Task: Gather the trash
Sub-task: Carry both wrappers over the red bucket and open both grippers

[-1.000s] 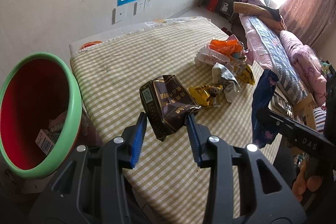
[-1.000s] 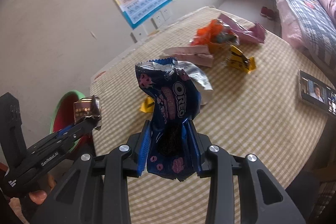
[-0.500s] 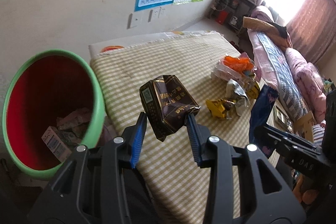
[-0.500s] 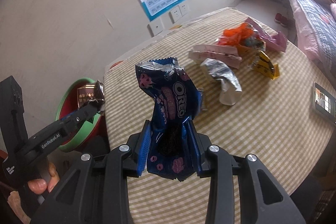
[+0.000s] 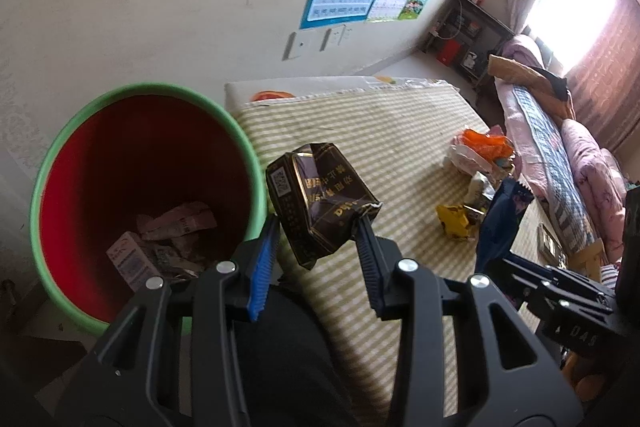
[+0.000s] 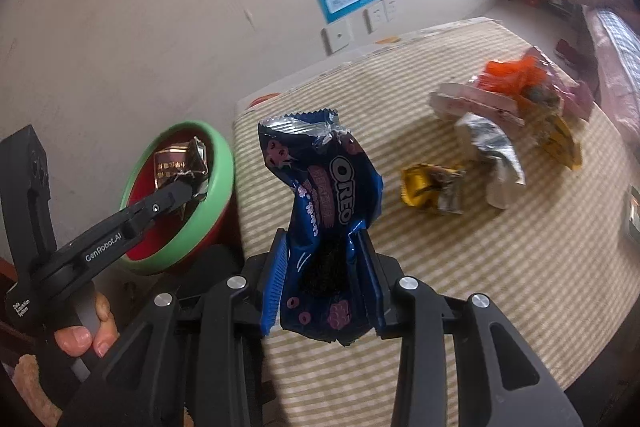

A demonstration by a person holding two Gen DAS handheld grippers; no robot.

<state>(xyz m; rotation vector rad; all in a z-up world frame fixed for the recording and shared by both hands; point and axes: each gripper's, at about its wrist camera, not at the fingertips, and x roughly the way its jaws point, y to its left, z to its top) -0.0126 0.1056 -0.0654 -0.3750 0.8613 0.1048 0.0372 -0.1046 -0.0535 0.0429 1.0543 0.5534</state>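
1. The left gripper (image 5: 316, 247), black with blue-padded fingers, is clamped on a crumpled dark brown foil packet with gold print (image 5: 320, 203). The packet stands above the fingertips at the near edge of the table, just beside the bin rim; in the right wrist view it appears in front of the bin mouth. Its lower end is hidden between the pads.
2. The right gripper (image 6: 324, 279), of the same make, is clamped on a torn blue Oreo biscuit wrapper (image 6: 324, 211). The wrapper stands upright over the table's near edge, its silver lining showing at the ripped top.
3. The round red bin with a green rim (image 5: 60, 163) stands beside the table against the wall. It contains pinkish paper cartons and wrappers; their print is too small to read.
4. A hand (image 6: 86, 331) grips the left tool's handle, cut off at the frame edge.
5. On the green-and-white checked tablecloth (image 6: 500, 267) lie a yellow wrapper (image 6: 432, 187), a silver foil bag (image 6: 492, 155) and an orange plastic bag (image 6: 516, 75) on pink cartons, well apart from the bin.
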